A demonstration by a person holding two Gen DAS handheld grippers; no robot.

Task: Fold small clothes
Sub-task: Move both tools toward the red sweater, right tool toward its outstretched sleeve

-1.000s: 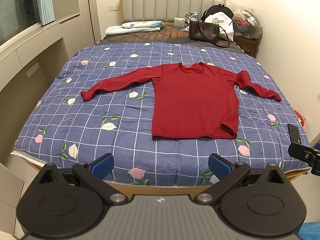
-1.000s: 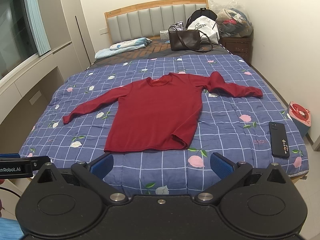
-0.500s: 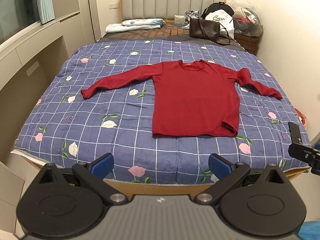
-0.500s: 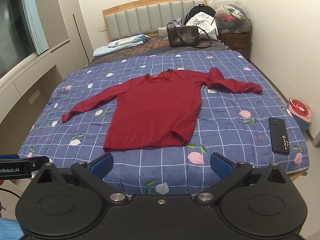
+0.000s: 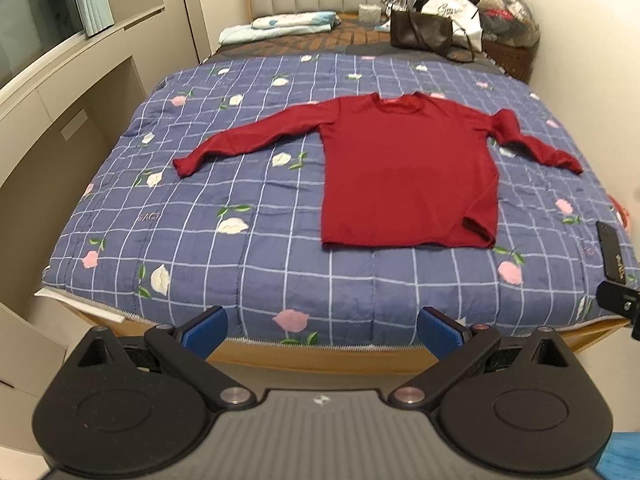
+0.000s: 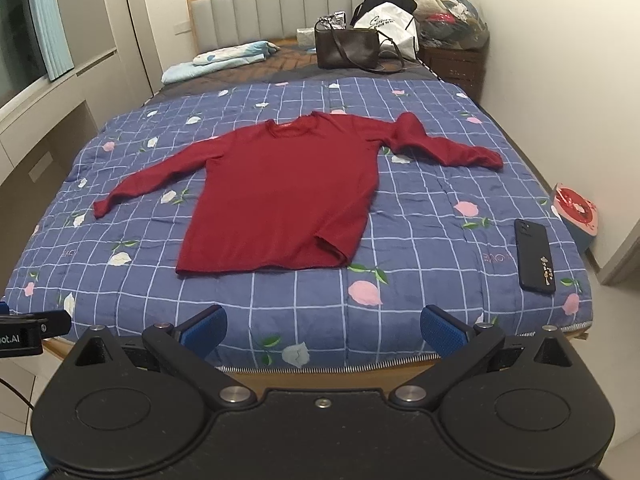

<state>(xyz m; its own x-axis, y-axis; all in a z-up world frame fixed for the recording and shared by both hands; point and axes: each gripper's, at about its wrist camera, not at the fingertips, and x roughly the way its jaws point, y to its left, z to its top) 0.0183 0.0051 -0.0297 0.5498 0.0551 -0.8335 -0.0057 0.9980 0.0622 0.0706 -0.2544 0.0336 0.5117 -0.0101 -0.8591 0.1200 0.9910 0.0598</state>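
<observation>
A red long-sleeved sweater (image 6: 280, 196) lies flat and face up in the middle of the blue checked floral quilt (image 6: 420, 240), its sleeves spread toward 9 and 2 o'clock. A black phone (image 6: 534, 256) rests on the quilt at 3 o'clock, well apart. The left gripper (image 5: 320, 326) and the right gripper (image 6: 322, 326) hover at 6 o'clock above the quilt's near edge, jaws spread wide, holding nothing.
</observation>
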